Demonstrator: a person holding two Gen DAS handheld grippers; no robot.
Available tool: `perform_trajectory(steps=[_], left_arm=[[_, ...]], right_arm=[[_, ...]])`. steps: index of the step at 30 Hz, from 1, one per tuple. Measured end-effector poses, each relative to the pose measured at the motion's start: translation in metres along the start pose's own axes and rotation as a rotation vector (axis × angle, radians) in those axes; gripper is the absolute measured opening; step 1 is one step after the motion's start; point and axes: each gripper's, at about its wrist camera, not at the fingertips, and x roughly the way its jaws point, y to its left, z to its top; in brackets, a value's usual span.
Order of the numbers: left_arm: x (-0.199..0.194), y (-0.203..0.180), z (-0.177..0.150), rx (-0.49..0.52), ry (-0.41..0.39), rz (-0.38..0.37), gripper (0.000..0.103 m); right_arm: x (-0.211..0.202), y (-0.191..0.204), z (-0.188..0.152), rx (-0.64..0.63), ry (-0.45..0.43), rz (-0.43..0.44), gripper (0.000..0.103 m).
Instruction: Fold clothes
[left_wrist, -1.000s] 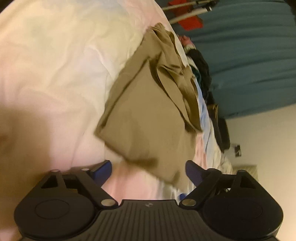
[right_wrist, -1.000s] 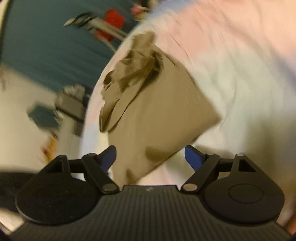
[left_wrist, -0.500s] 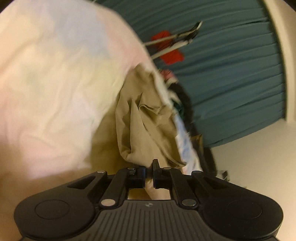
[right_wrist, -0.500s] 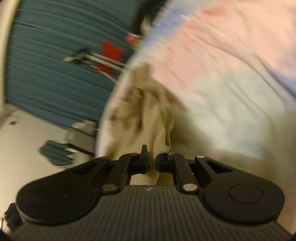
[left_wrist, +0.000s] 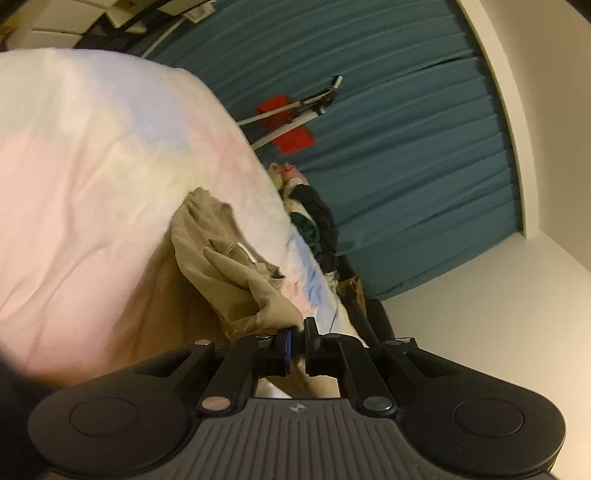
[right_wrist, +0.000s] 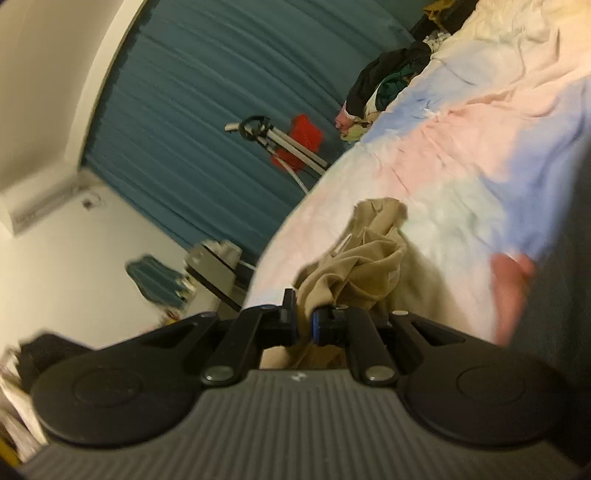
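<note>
A tan garment (left_wrist: 225, 273) lies on a pastel tie-dye bed cover (left_wrist: 92, 166). My left gripper (left_wrist: 297, 343) is shut on one near corner of the tan garment, and the cloth rises bunched from its jaws. In the right wrist view the same tan garment (right_wrist: 362, 266) hangs crumpled in front of my right gripper (right_wrist: 303, 325), which is shut on another near corner. The lifted cloth hides the part of the garment that rests on the bed.
A pile of dark and coloured clothes (left_wrist: 314, 218) sits at the far edge of the bed, also in the right wrist view (right_wrist: 388, 81). A tripod (right_wrist: 280, 144) and a red item (right_wrist: 303, 136) stand before teal curtains (left_wrist: 406, 147). A small table (right_wrist: 214, 266) stands beside the bed.
Both grippers were open over the flat garment, then shut on its near corners. They have lifted and tilted up, so the cloth now bunches up from the bed.
</note>
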Motion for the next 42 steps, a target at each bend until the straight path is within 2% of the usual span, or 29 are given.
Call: perform_trajectory(steps=[4,5,9,13,16,20,26,30,35,37,38,39,40,41,42], left_arm=[[-0.012,0.002,0.000,0.011,0.003,0.011,0.006],[-0.010,0.001,0.002,0.018,0.000,0.007,0.006],[0.029,-0.017,0.030,0.069,-0.001,0.043,0.006],[0.070,-0.036,0.059,0.121,-0.003,0.081,0.006],[0.100,-0.051,0.080,0.161,-0.004,0.109,0.007],[0.140,-0.070,0.109,0.213,-0.005,0.148,0.007],[0.185,-0.045,0.119,0.295,0.013,0.174,0.007],[0.215,-0.027,0.125,0.350,0.025,0.192,0.008],[0.252,-0.005,0.132,0.418,0.041,0.213,0.009],[0.257,-0.005,0.132,0.449,0.047,0.215,0.015],[0.258,-0.005,0.132,0.465,0.047,0.210,0.028],[0.258,-0.005,0.131,0.476,0.046,0.201,0.037],[0.257,-0.005,0.130,0.487,0.045,0.191,0.058],[0.254,-0.008,0.128,0.510,0.032,0.183,0.073],[0.250,-0.011,0.125,0.536,0.018,0.176,0.078]], right_arm=[[-0.008,0.007,-0.008,-0.055,0.000,-0.031,0.011],[-0.006,0.007,-0.004,-0.029,-0.004,-0.030,0.011],[0.014,0.007,0.016,0.014,0.000,-0.049,0.011],[0.055,0.010,0.046,0.049,0.040,-0.097,0.011],[0.091,0.013,0.074,0.090,0.067,-0.102,0.011],[0.156,0.016,0.105,0.092,0.092,-0.135,0.011],[0.234,-0.004,0.124,0.080,0.151,-0.169,0.012],[0.262,-0.035,0.117,0.104,0.206,-0.148,0.013],[0.282,-0.049,0.114,0.099,0.250,-0.155,0.015],[0.284,-0.051,0.114,0.096,0.262,-0.143,0.021],[0.282,-0.050,0.116,0.087,0.264,-0.124,0.039],[0.280,-0.047,0.116,0.078,0.264,-0.096,0.068],[0.277,-0.044,0.117,0.071,0.256,-0.067,0.082],[0.272,-0.039,0.118,0.061,0.248,-0.044,0.090],[0.266,-0.033,0.118,0.051,0.239,-0.020,0.090]])
